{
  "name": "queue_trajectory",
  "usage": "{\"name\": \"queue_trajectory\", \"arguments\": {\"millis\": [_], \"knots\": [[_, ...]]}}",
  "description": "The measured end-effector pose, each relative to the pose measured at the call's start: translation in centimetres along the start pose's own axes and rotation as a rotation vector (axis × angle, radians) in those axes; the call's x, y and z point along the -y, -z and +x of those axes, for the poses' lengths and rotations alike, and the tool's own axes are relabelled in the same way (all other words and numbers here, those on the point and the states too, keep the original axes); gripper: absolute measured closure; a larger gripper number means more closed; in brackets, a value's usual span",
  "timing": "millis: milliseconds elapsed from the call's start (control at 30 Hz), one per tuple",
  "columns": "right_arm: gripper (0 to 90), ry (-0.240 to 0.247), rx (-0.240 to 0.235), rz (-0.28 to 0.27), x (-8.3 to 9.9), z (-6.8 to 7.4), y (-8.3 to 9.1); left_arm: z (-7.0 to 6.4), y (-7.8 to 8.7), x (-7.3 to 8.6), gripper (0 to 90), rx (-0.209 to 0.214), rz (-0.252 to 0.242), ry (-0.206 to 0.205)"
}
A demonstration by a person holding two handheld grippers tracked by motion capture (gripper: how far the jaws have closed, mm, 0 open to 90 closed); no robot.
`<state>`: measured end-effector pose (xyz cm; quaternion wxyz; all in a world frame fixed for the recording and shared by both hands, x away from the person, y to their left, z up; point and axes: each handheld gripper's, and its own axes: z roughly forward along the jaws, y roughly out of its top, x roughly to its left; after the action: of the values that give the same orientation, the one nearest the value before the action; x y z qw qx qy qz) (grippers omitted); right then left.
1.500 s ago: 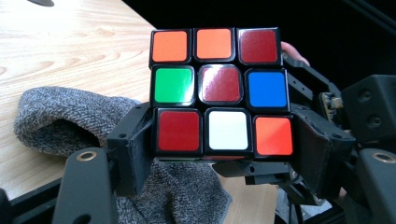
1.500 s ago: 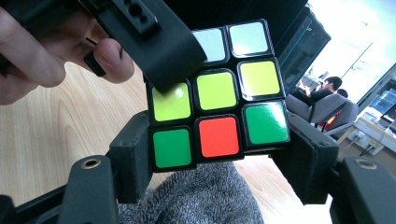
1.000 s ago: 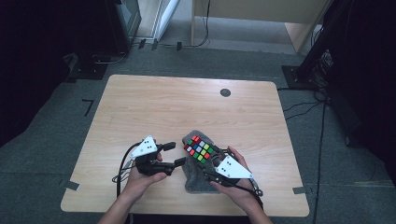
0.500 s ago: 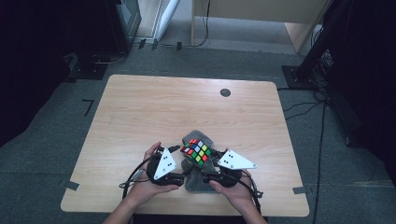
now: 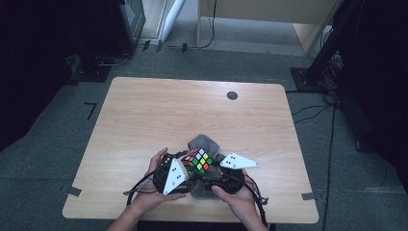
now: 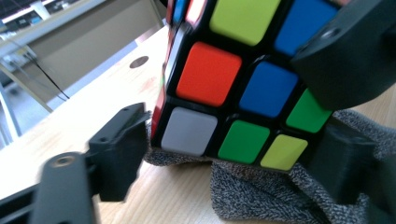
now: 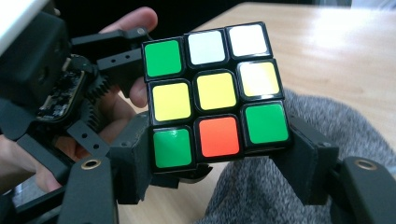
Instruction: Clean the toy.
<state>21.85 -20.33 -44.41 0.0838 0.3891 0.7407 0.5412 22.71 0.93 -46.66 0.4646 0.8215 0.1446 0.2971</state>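
Cube [image 7: 215, 95], its colours thoroughly scrambled, sits lifted just above the grey cloth [image 7: 327, 135] near the table's [image 5: 144, 110] front edge; right gripper [image 7: 219, 163] clamps its bottom layer between both jaws; left gripper [image 6: 233, 135] stands spread around the cube's side, one jaw short of contact; judging by the mixed faces, solving has far to go.

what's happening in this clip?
A person at a wooden table is working a Rubik's cube with two handheld grippers. The right gripper has its jaws clamped on the cube's bottom layer, holding it above a grey cloth. The left gripper is at the cube too, one jaw on its upper corner and the other just off its lower left edge, so its grip looks not closed. Probably setting up a layer twist.
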Motion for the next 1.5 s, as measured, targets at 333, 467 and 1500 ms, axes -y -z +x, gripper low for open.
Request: {"name": "queue_trajectory", "arguments": {"millis": [333, 467, 1500], "knots": [[27.1, -0.128, -0.037, 0.036, 0.0, -1.2, -0.2, -0.3, 0.2, 0.3, 33.5, 0.019, -0.033, -0.024], [18.5, -0.107, -0.034, 0.016, -0.2, -1.8, 0.3, 0.6, 0.3, 0.5, 33.7, 0.042, -0.035, 0.033], [19.5, 0.287, 0.215, 0.232, 5.0, -4.0, -4.3, 4.9, 0.9, 2.4, 33.8, 0.120, -0.040, 0.378]]}}
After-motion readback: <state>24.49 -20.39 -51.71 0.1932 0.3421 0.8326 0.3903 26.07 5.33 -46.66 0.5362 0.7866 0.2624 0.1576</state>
